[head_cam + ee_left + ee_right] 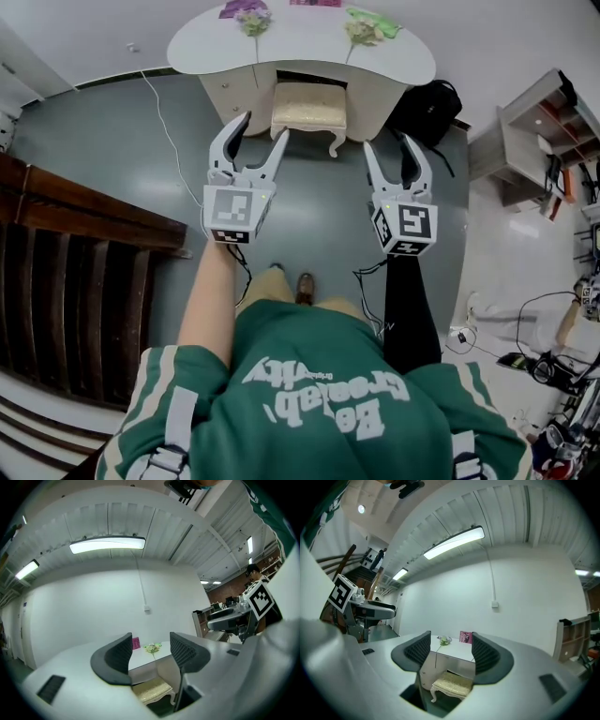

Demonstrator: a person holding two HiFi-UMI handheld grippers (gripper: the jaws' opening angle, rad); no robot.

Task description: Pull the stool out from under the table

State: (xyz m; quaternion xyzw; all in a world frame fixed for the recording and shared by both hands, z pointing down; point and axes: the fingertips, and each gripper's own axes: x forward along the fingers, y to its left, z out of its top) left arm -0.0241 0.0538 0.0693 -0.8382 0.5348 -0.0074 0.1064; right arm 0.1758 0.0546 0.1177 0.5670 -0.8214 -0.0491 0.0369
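Green sweatshirt with white lettering (pixel 309 394) fills the bottom of the head view, and a brown shoe (pixel 305 286) shows just past it on the grey-green floor (pixel 112 141). At the floor's left edge runs a dark wooden stair rail (pixel 84 220). Next comes the left gripper (pixel 264 127), white with a black-and-white marker cube (pixel 234 211); its dark ribbed jaws stand wide apart with nothing between them. The cream cushioned stool (pixel 309 106) with curved white legs stands on the floor under the front edge of the white kidney-shaped table (pixel 300 47), in the gap between the table's two white cabinets, its front half out past the edge. Both grippers are short of it and touch nothing. Two pale flower sprigs (pixel 253 19) show on the tabletop toward its far edge, one left and one right. The right gripper (pixel 388 143) likewise has its jaws spread wide and empty. A black bag (pixel 429 111) sits on the floor against the table's right end, and a white open shelf unit (pixel 539 131) stands further right.
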